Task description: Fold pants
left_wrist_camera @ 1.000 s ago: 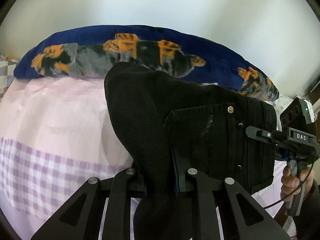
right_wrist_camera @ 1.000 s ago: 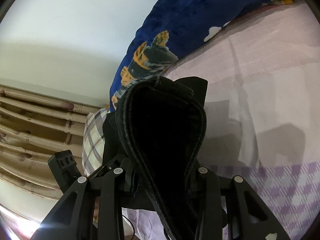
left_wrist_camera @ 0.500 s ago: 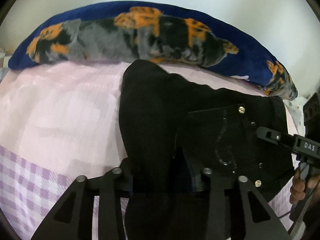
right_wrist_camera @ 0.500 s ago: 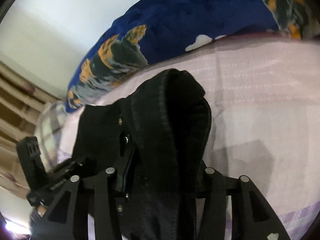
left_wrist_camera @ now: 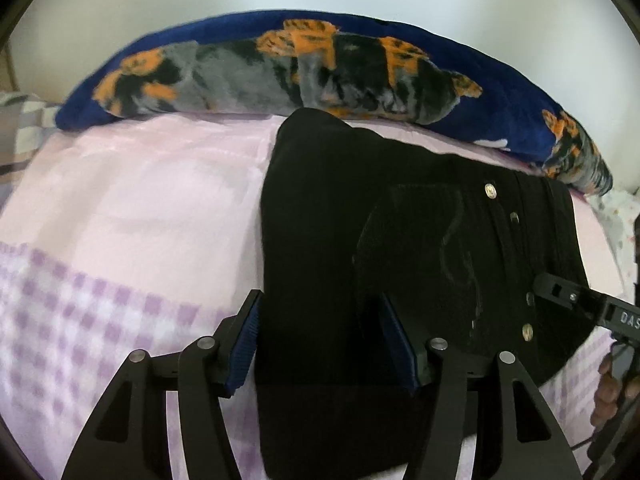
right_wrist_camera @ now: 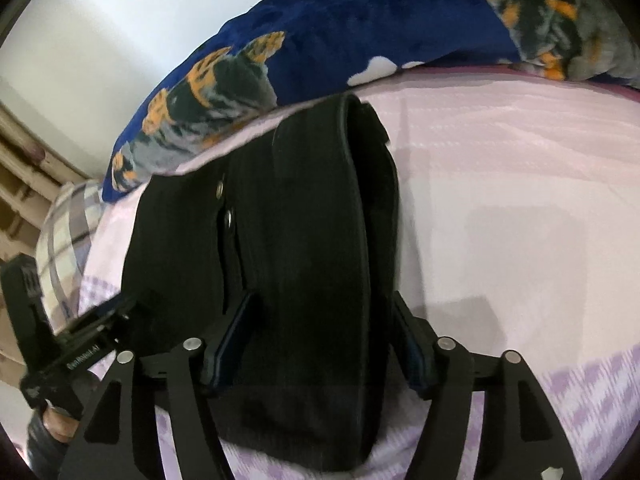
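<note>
Black denim pants (left_wrist_camera: 400, 248) lie folded on the pink checked bedsheet (left_wrist_camera: 132, 208), mid-frame. Left gripper (left_wrist_camera: 320, 332) and right gripper (right_wrist_camera: 320, 340) both gape, released, straddling fabric. Only the right view shows a plaid pillow (right_wrist_camera: 68, 232), left edge.

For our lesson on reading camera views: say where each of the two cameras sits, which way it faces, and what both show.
Left wrist: on the left hand-held gripper, facing the black pants and blue pillow; the right hand shows.
Right wrist: on the right hand-held gripper, facing the pants and pillow; the left hand shows.
Shared: pants, pillow, pink bedsheet.
</note>
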